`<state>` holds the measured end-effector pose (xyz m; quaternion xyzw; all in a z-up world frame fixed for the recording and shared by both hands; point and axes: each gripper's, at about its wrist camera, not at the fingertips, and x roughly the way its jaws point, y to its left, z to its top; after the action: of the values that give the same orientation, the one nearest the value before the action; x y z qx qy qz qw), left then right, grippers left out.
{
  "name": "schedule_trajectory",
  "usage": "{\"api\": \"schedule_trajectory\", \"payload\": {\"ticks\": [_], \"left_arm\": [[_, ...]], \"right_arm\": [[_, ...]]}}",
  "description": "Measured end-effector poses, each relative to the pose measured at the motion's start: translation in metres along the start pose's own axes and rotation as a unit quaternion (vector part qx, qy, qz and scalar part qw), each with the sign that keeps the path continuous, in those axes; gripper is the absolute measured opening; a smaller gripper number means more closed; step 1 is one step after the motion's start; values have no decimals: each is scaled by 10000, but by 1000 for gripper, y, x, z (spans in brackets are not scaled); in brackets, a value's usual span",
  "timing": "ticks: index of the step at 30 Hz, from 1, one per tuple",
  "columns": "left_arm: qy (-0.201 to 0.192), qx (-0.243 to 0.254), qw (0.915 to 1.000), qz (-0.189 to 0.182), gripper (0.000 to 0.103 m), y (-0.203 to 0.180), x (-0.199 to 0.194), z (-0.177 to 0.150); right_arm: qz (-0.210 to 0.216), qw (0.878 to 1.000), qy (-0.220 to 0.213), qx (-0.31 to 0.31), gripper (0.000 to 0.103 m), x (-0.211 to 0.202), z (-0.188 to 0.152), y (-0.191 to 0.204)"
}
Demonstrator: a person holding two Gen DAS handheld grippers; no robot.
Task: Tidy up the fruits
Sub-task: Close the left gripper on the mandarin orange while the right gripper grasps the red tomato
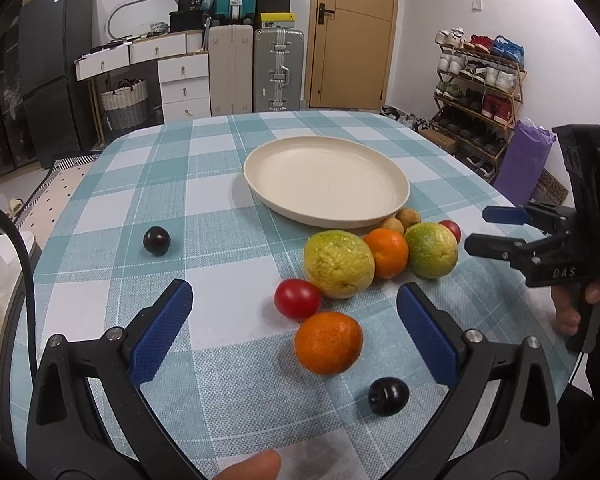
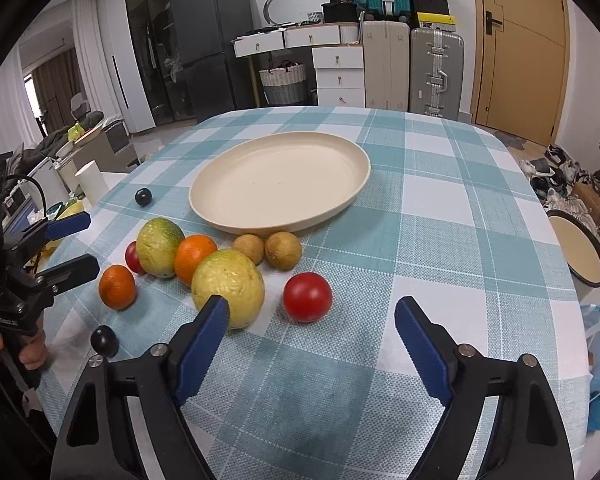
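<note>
A cream plate sits bare on the checked tablecloth. Fruit is clustered in front of it: two yellow-green citrus fruits, two oranges, two small brown fruits and two red tomatoes. My right gripper is open, with one tomato just ahead between its blue pads, untouched. My left gripper is also open, over the other tomato and the near orange. Of two dark plums, one lies near the left gripper and the other lies apart to the left.
The table's rounded edge falls away to the right. Beyond it are a round tray on the floor, a shoe rack, suitcases and white drawers. A fingertip shows at the bottom of the left wrist view.
</note>
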<state>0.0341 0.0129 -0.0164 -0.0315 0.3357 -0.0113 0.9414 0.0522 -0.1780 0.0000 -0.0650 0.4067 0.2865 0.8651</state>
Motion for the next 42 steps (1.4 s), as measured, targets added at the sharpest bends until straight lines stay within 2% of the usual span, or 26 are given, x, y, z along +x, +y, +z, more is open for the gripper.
{"api": "schedule_trajectory", "payload": {"ticks": [3,5,8,13,18,21,25,30,33,35,37,40,42], "left_arm": [[119,30,9999,-92,98,-1,3,-4],[192,78,9997,-97,89,-3,5,-6],[313,85,9994,-133,86,-4,10,-8],[408,188,9987,-254,86,-10,14,-11],[597,243,9976,-271,80,-14,19,-13],[631,222,9973,-306,79,-13,19,-13],[761,185,9963,-351,71,-11,24,-14],[842,164,9954,-435,66,-10,28,-14],[877,178,9950,-454,56,-11,29,-14],[947,201,9936,-574,43,-13,31,-15],[975,232,9932,-593,37,-15,32,-15],[974,221,9927,-673,37,-16,32,-16],[960,249,9925,-717,37,-16,32,-15]], "right_arm": [[-32,10000,46,-20,85,4,-1,0],[-76,9999,84,10,83,7,-1,-2],[-145,9997,166,114,77,13,1,-8],[-129,9994,255,178,74,19,3,-15],[-120,9990,421,104,66,27,3,-13],[-104,9989,450,27,64,30,4,-11],[-108,9987,494,-7,63,33,6,-9],[-98,9987,493,-13,61,33,6,-10],[-75,9987,505,38,61,34,7,-10],[-72,9987,502,30,59,35,7,-10],[-56,9986,520,8,58,36,7,-9],[-31,9985,537,-77,51,37,8,-6],[19,9985,534,-98,50,38,9,-5]]}}
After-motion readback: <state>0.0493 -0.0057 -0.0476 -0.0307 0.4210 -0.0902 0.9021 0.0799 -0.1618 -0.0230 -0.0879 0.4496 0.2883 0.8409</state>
